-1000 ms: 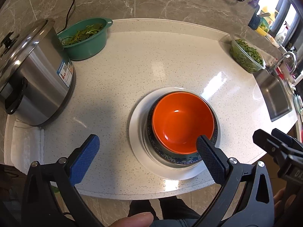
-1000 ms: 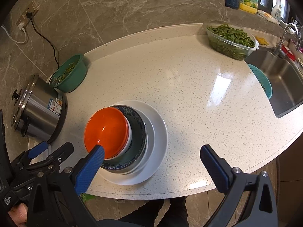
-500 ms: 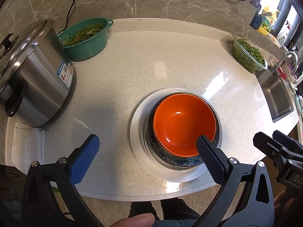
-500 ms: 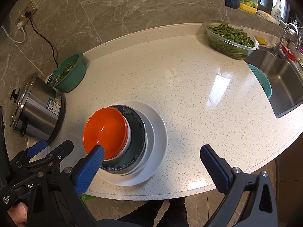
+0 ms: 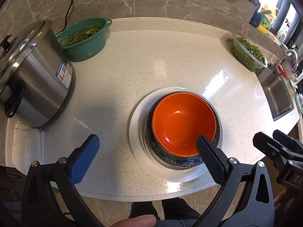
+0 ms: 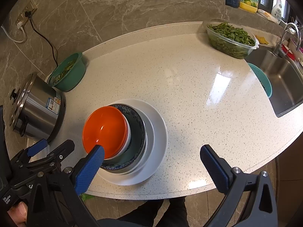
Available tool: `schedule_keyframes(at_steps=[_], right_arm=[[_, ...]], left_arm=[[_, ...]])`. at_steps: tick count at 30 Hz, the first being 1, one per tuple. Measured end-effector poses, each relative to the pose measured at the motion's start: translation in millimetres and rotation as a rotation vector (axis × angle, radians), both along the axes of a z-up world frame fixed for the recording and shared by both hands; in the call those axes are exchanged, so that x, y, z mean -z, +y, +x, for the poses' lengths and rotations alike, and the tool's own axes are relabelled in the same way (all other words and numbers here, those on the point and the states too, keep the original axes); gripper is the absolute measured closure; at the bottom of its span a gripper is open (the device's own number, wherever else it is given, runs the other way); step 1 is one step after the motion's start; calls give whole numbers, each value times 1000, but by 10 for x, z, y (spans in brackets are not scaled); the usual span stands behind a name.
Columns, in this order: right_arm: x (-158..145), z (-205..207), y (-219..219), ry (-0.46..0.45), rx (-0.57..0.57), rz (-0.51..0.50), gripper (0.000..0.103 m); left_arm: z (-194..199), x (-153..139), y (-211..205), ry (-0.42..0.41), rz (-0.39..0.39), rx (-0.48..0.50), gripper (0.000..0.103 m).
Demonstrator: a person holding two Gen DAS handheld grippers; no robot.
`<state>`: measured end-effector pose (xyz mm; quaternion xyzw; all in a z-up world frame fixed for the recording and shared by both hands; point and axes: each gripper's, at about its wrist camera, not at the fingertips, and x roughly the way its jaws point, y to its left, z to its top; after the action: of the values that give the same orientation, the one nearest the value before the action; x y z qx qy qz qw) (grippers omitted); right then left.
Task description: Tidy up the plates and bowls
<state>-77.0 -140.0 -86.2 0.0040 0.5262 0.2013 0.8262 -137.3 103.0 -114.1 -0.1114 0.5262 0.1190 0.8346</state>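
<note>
The orange bowl sits inside the blue bowl on the white plate; stacking looks finished. Left gripper and right gripper both spread, holding nothing.

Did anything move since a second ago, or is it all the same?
Almost nothing. In both wrist views the stack sits a touch lower and closer, so both grippers have drifted slightly; nothing was grabbed or let go. The orange bowl still sits in the blue patterned bowl on the white plate. The left gripper and right gripper stay open. Steel pot and green basin did not move.
</note>
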Motion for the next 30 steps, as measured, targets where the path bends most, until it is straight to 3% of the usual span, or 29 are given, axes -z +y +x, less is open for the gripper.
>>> schedule_keyframes(at_steps=[30], right_arm=[[35, 6, 7, 12, 1, -2, 0]], left_arm=[[35, 24, -36, 11, 3, -1, 0]])
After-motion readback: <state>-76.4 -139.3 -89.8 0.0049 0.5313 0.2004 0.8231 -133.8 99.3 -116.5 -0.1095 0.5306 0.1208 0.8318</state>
